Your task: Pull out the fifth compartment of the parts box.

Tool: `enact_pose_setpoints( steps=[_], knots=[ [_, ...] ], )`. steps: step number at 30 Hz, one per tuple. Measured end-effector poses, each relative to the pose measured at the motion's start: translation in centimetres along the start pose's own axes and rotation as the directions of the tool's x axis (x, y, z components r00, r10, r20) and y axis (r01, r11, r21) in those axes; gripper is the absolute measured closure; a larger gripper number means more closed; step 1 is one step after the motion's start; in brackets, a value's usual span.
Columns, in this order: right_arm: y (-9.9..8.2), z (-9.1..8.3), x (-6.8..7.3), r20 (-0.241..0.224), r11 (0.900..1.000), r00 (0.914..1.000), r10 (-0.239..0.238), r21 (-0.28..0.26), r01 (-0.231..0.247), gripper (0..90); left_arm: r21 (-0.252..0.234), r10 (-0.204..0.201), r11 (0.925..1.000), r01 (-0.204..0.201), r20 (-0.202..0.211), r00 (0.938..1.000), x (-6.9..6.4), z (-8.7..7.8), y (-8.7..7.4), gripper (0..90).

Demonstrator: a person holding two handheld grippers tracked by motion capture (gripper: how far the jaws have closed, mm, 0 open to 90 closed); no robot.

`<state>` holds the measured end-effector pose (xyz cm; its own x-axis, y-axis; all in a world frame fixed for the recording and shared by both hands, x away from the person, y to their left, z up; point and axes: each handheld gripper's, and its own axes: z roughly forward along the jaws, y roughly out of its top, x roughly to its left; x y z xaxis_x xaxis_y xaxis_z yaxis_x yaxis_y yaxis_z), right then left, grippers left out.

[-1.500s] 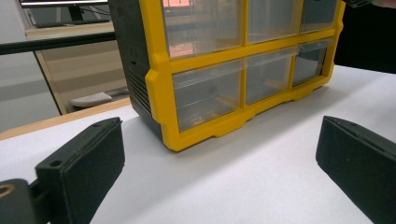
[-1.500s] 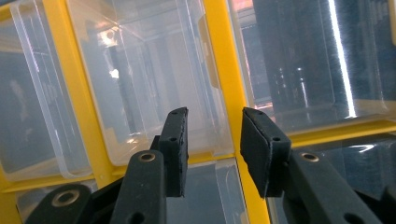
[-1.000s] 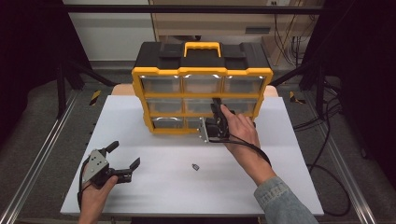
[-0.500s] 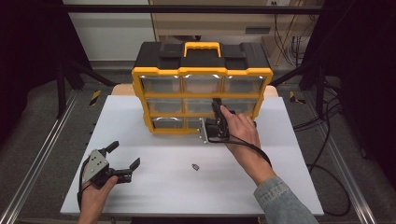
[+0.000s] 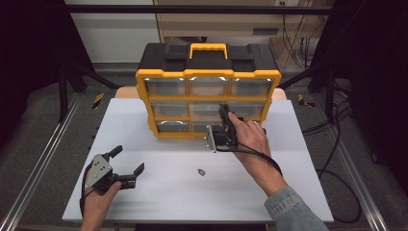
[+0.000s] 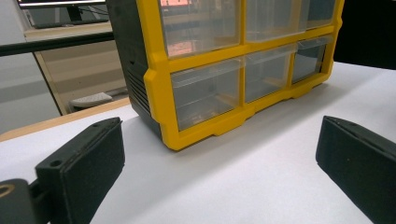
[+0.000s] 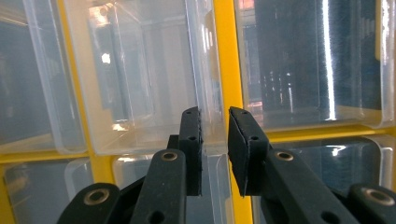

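A yellow-and-black organiser box (image 5: 208, 77) with clear drawers stands at the back of the white table (image 5: 159, 202). My right gripper (image 5: 224, 114) reaches into its front at the middle column, low on the box. In the right gripper view that gripper (image 7: 214, 140) has its pads nearly together, shut on the clear front lip of a drawer (image 7: 140, 93) beside a yellow divider (image 7: 227, 56). My left gripper (image 5: 128, 159) rests at the table's front left, open and empty. In the left gripper view its jaws stand wide apart, facing the box (image 6: 196, 84).
A small dark part (image 5: 201, 172) lies loose on the table between the two hands. Metal frame rails run along both sides of the table (image 5: 38, 163), and cables (image 5: 337, 125) trail on the floor at the right.
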<state>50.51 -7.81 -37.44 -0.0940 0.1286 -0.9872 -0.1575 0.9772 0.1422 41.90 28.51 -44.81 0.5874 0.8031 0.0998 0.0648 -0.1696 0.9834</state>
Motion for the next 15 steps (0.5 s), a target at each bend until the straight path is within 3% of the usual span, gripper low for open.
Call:
enact_pose_setpoints(
  steps=[15],
  knots=[
    [0.3,-2.1,0.2,-0.013,0.9999,0.9999,-0.004,-0.014,0.004,75.4,0.002,0.002,1.0000,-0.002,-0.002,1.0000,0.0,0.0,0.0,1.1]
  ],
)
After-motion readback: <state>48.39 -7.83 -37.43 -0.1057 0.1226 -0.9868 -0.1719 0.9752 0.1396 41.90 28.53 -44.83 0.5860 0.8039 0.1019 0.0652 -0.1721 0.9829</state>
